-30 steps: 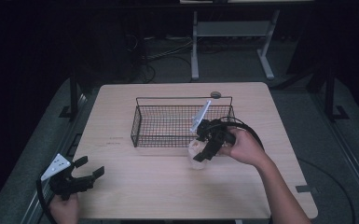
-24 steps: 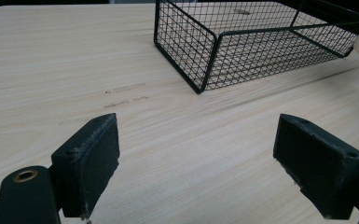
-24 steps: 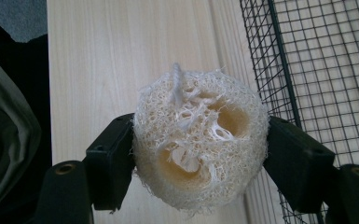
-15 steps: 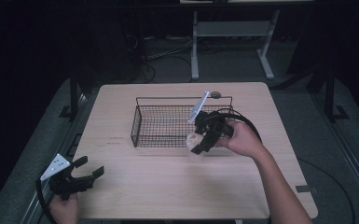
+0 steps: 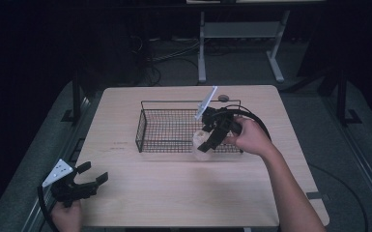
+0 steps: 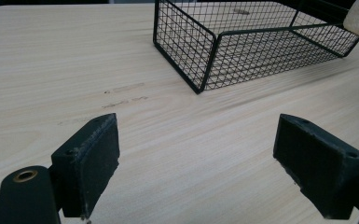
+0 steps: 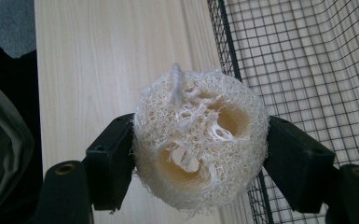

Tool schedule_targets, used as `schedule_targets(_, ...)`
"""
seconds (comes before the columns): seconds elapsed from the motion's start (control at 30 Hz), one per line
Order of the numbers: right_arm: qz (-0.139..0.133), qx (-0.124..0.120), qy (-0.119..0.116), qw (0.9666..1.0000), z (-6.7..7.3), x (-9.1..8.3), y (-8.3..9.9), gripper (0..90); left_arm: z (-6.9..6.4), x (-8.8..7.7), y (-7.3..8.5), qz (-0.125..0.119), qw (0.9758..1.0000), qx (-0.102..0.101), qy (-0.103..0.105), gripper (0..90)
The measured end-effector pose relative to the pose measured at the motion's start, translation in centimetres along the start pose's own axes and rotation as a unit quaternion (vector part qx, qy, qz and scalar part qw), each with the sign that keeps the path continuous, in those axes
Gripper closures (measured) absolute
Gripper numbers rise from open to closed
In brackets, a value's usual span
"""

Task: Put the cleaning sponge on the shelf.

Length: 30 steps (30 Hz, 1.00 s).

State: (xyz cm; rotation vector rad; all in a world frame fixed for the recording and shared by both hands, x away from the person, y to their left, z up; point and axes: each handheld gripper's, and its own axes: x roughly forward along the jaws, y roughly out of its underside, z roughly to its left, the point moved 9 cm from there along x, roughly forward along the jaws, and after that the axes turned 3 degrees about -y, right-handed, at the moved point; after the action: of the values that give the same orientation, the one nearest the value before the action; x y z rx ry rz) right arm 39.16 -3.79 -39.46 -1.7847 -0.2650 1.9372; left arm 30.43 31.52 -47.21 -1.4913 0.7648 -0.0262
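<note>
Loofah sponge (image 7: 199, 140) is the piece to mind: it looks light, springy and fibrous, so you can pinch it across its round sides without crushing it. At the near left, your left gripper (image 5: 88, 182) rests with jaws spread wide and nothing between them. In the middle, the black wire basket (image 5: 147, 130) stands with no contents that you can see. To the right, your right gripper (image 5: 207, 143) is clamped on the loofah at the basket's near rim.
</note>
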Motion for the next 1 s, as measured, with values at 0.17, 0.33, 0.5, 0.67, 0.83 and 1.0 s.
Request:
schedule_targets(0.17, 0.001, 0.002, 0.002, 1.0000, -0.8, -0.4, -0.5, 28.5, 0.1, 0.0, 0.0, -0.001, 1.0000, -0.001, 0.000, 13.8)
schedule_targets(0.33, -0.008, 0.009, 0.004, 0.9999, -1.4, -0.6, -0.9, 28.5, 0.1, -0.1, 0.0, -0.002, 1.0000, -0.002, -0.001, 13.8)
schedule_targets(0.5, -0.004, 0.015, 0.010, 0.9998, -2.3, -0.9, -1.1, 28.5, 0.1, -0.1, 0.0, -0.002, 1.0000, -0.003, 0.000, 13.8)
schedule_targets(0.67, -0.006, 0.030, 0.016, 0.9994, -3.5, -1.4, -1.0, 28.5, 0.2, -0.1, 0.0, -0.001, 1.0000, -0.002, 0.000, 13.8)
schedule_targets(0.83, -0.005, 0.037, 0.026, 0.9990, -4.3, -1.4, -1.0, 28.5, 0.2, -0.1, 0.0, -0.002, 1.0000, -0.002, 0.000, 13.8)
schedule_targets(1.0, -0.005, 0.041, 0.031, 0.9987, -4.8, -1.4, -1.1, 28.5, 0.2, -0.1, 0.0, -0.002, 1.0000, -0.003, 0.000, 13.8)
